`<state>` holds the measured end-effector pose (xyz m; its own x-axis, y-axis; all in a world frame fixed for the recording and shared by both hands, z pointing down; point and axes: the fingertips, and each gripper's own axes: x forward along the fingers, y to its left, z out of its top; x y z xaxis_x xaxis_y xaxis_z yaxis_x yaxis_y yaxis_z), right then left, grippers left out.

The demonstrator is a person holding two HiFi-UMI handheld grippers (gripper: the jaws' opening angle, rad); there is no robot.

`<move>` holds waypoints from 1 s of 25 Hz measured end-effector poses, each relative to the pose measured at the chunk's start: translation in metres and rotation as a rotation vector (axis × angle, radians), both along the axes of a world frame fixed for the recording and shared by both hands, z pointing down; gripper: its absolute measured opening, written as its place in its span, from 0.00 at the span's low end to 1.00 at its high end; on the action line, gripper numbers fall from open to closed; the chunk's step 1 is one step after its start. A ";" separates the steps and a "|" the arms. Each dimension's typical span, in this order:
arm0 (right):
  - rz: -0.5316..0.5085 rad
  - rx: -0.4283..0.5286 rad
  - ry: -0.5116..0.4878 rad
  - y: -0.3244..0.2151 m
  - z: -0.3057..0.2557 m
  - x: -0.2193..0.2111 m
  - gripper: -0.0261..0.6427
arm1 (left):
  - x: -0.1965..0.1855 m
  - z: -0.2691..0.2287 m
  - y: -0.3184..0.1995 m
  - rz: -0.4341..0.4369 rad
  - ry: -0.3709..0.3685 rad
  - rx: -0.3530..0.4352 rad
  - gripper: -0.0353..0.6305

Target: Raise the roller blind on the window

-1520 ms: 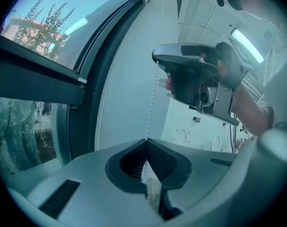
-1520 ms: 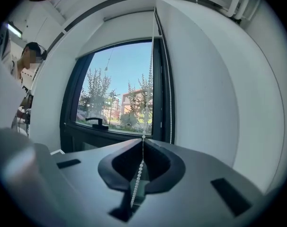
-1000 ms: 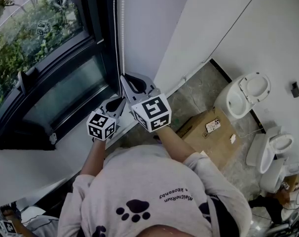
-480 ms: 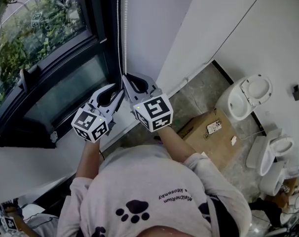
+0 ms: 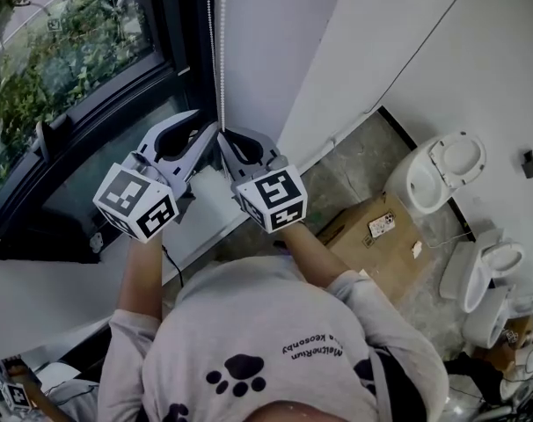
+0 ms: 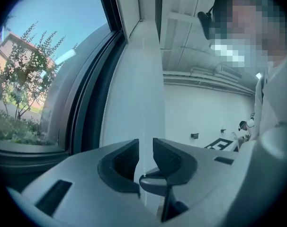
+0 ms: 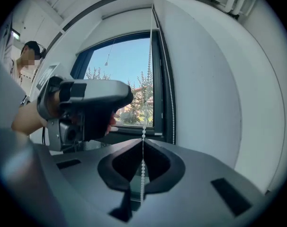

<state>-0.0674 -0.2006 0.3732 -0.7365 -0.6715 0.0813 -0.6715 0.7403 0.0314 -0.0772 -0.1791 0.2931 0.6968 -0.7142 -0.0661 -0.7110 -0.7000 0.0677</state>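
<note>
The left gripper (image 5: 205, 130), its jaws just opened, stands higher than the right gripper (image 5: 222, 136) at the bead chain (image 5: 215, 51) beside the window (image 5: 73, 77) in the head view. In the left gripper view the chain (image 6: 142, 79) hangs untouched between the parted jaws, so I would centre it before closing. In the right gripper view the jaws pinch the chain (image 7: 148, 70); that grip should probably hold until then.

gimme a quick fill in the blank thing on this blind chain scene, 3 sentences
1. The right gripper is ___ on the bead chain.
2. The chain passes between the ___ jaws of the left gripper.
3. The toilets beside the cardboard box are ___ in colour.
Missing words: shut; open; white.
Note: the left gripper's jaws have just been opening, with the chain between them.
</note>
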 end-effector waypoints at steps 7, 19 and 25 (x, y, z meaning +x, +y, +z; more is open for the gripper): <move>-0.005 0.001 0.003 0.003 0.000 0.000 0.06 | 0.011 -0.039 -0.007 0.017 -0.042 0.060 0.19; -0.019 0.008 0.007 0.007 -0.001 -0.003 0.06 | 0.016 -0.078 -0.030 -0.002 -0.077 0.113 0.17; -0.018 0.011 0.010 0.007 0.000 -0.002 0.06 | 0.023 -0.079 -0.030 0.020 -0.086 0.106 0.08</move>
